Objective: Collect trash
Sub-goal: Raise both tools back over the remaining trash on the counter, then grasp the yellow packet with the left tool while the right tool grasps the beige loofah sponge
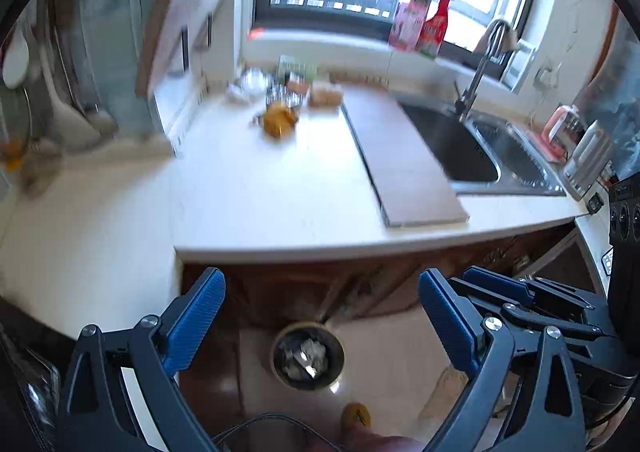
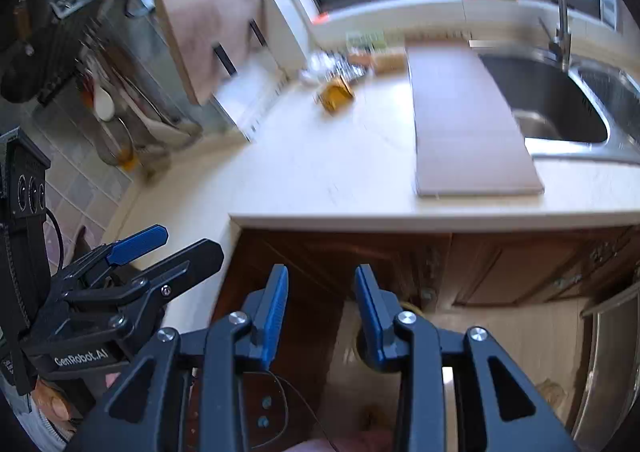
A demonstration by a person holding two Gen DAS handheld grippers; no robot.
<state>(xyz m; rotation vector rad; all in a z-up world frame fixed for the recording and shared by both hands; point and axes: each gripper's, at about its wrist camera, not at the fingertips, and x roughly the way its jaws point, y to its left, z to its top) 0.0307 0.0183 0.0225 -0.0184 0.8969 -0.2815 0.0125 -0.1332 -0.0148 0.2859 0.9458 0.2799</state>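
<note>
On the pale counter [image 1: 280,195] lies a crumpled orange wrapper [image 1: 278,119] [image 2: 336,93], with foil and paper scraps [image 1: 256,85] just behind it near the wall. A round bin [image 1: 308,356] with crumpled paper inside stands on the floor below the counter edge. My left gripper [image 1: 320,316] hangs open and wide above that bin, holding nothing. My right gripper [image 2: 322,308] is open with a narrower gap, and nothing sits between its blue pads [image 2: 276,308]. Both grippers are in front of the counter, well short of the wrapper.
A long cutting board [image 1: 400,163] [image 2: 468,119] lies beside the steel sink [image 1: 480,147] [image 2: 560,99] with its faucet [image 1: 480,67]. Bottles [image 1: 420,19] stand on the windowsill. Brown cabinet doors [image 2: 500,264] run under the counter. A kettle [image 1: 564,127] sits at the far right.
</note>
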